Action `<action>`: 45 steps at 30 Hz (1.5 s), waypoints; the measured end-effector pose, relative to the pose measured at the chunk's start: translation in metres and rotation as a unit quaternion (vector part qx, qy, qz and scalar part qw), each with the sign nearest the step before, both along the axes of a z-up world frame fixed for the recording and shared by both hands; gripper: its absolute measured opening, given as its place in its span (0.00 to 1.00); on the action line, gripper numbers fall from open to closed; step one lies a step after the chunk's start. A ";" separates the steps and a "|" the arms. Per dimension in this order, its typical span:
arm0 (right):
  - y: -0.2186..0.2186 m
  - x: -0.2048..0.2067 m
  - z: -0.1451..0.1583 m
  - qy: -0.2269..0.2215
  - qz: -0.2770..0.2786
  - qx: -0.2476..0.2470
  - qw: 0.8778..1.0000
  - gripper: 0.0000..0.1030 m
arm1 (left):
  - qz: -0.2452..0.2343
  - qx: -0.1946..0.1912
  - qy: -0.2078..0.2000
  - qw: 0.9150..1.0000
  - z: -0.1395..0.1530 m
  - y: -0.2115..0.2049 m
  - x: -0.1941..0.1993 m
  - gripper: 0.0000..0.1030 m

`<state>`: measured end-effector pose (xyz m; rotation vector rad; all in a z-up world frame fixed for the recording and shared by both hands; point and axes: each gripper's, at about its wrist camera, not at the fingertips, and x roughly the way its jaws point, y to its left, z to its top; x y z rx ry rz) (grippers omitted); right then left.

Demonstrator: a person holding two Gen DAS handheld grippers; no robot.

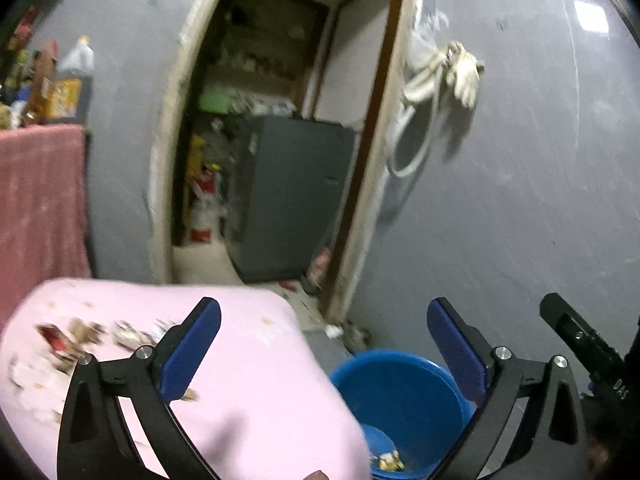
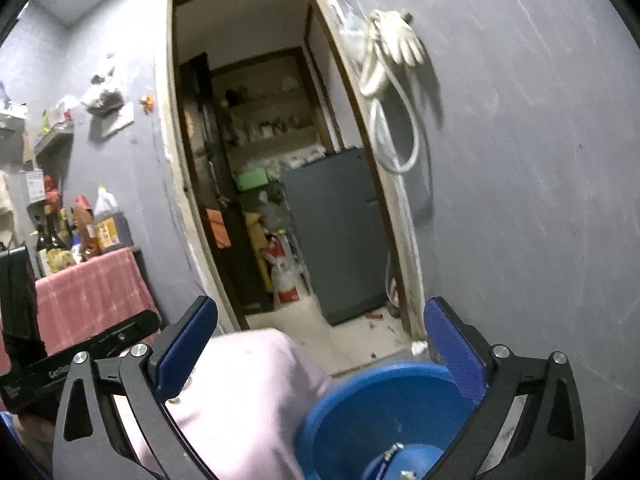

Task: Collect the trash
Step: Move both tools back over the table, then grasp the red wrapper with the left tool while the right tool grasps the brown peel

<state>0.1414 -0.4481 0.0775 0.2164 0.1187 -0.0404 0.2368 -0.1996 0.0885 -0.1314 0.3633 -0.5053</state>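
Note:
My left gripper (image 1: 323, 312) is open with nothing between its blue pads; it hangs above the edge of a pink-covered surface (image 1: 256, 392) and a blue bucket (image 1: 404, 392). Scraps of trash (image 1: 76, 340) lie scattered on the pink cover at the left. A few wrappers (image 1: 388, 460) rest at the bucket's bottom. My right gripper (image 2: 321, 312) is open too and holds nothing. It is above the same blue bucket (image 2: 380, 408), with the pink cover (image 2: 248, 392) to its left. Part of the other gripper's black body (image 2: 100, 344) shows at the left.
A doorway (image 2: 280, 160) opens ahead onto a storeroom with a grey fridge (image 2: 340, 232). Gloves and a white hose (image 2: 396, 48) hang on the grey wall at the right. A table with a red cloth (image 2: 88, 292) bearing bottles stands at the left.

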 end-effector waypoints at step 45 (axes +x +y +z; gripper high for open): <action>0.200 0.153 -0.101 0.213 0.181 -0.053 0.959 0.87 | 0.172 0.086 0.110 0.975 -0.111 0.216 0.062 0.98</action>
